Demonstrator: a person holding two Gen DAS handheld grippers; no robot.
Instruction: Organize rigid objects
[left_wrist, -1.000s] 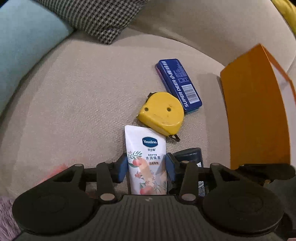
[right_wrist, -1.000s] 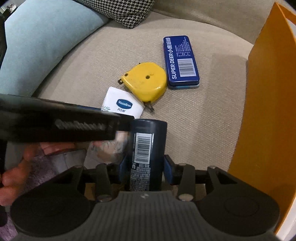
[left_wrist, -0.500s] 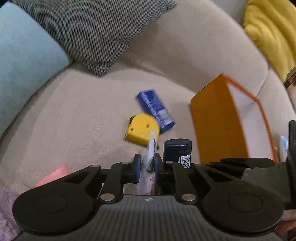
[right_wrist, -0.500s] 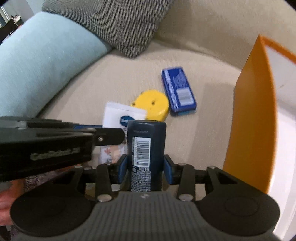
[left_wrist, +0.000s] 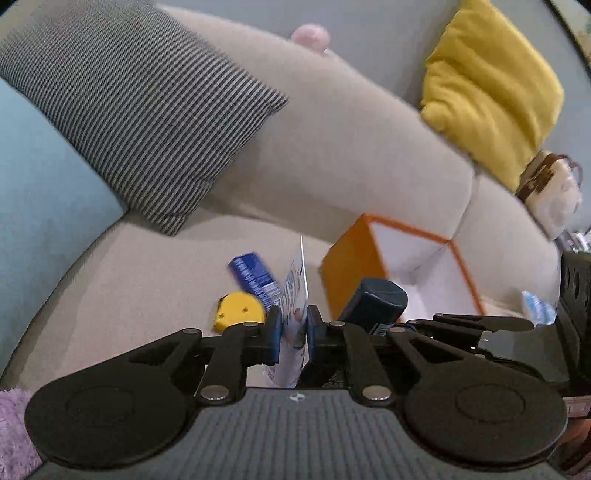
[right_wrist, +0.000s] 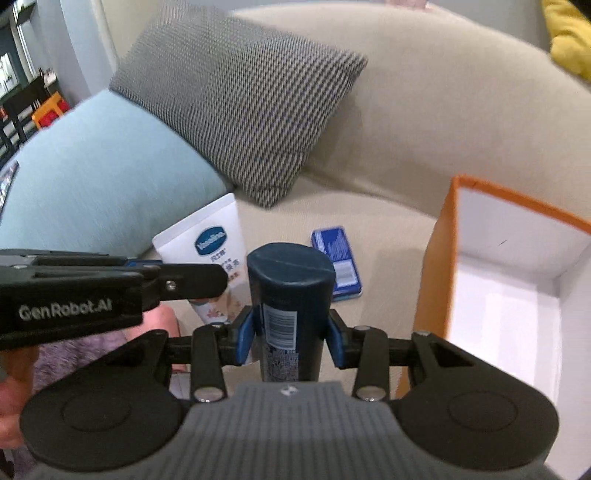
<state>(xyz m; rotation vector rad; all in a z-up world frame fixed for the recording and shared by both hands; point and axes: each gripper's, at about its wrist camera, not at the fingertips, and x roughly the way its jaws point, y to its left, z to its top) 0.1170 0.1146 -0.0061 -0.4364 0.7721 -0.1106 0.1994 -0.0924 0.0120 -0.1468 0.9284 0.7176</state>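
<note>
My left gripper (left_wrist: 291, 334) is shut on a white Vaseline tube (left_wrist: 293, 295), held edge-on above the sofa seat; the tube also shows in the right wrist view (right_wrist: 210, 247). My right gripper (right_wrist: 291, 341) is shut on a dark blue deodorant stick (right_wrist: 290, 295), lifted upright; it also shows in the left wrist view (left_wrist: 375, 301). A yellow tape measure (left_wrist: 238, 310) and a blue tin (left_wrist: 251, 277) lie on the seat below; the tin shows in the right wrist view (right_wrist: 338, 264). An open orange box (right_wrist: 506, 266) with a white inside stands to the right.
A striped grey cushion (right_wrist: 240, 96) and a light blue cushion (right_wrist: 92, 173) lean at the back left of the beige sofa (left_wrist: 332, 147). A yellow cushion (left_wrist: 491, 85) lies at the far right. A purple fluffy cloth (left_wrist: 14, 421) is at the lower left.
Both grippers have risen from the seat with their objects. The tube has turned edge-on in the left gripper. The tape measure and tin stay on the seat, now farther below.
</note>
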